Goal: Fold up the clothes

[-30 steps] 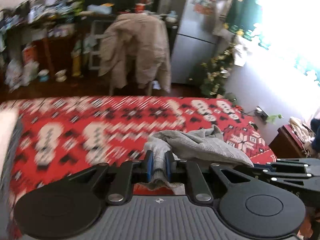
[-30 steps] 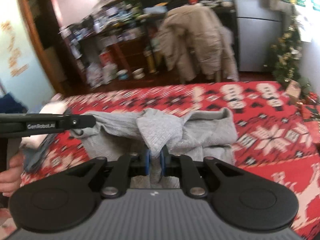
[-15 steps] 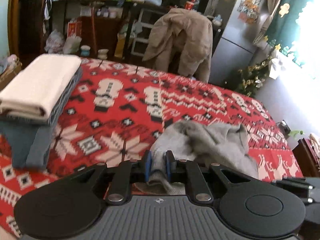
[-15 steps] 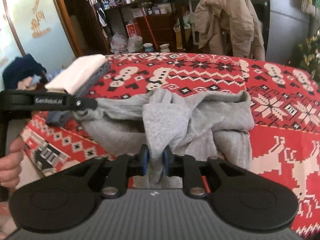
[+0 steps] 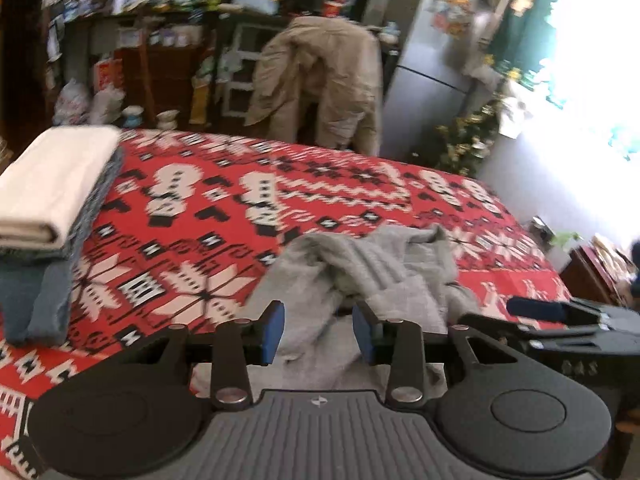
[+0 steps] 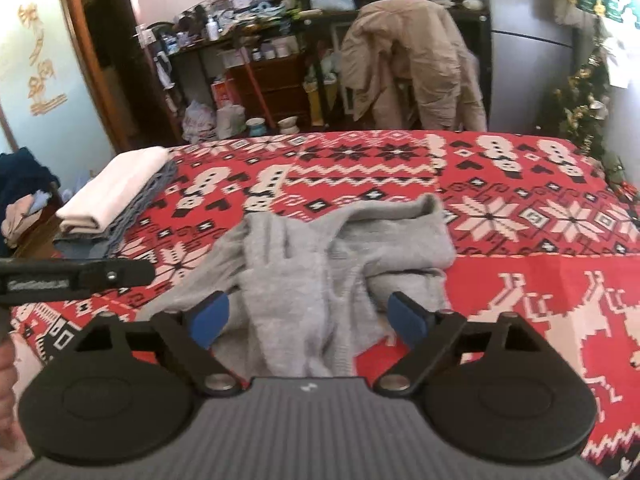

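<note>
A crumpled grey knit garment (image 5: 372,268) (image 6: 332,264) lies bunched near the front edge of a red patterned bedspread (image 5: 224,216) (image 6: 520,216). My left gripper (image 5: 319,334) is open, its blue pads on either side of the cloth's near end without pinching it. In the right wrist view my right gripper (image 6: 308,318) stands wide open over the garment's near edge, nothing held. The other gripper shows at the frame edge in each view.
A folded stack (image 5: 52,188) (image 6: 116,196), white on top of grey and blue, sits at the bed's left side. Behind the bed stand a chair draped with a beige coat (image 5: 320,84) (image 6: 408,60), cluttered shelves (image 6: 248,44) and a fridge (image 5: 432,64).
Both grippers were shut on the grey garment and have opened, letting it drop onto the bedspread. The cameras have swung toward the bed's left side, bringing the folded stack into view.
</note>
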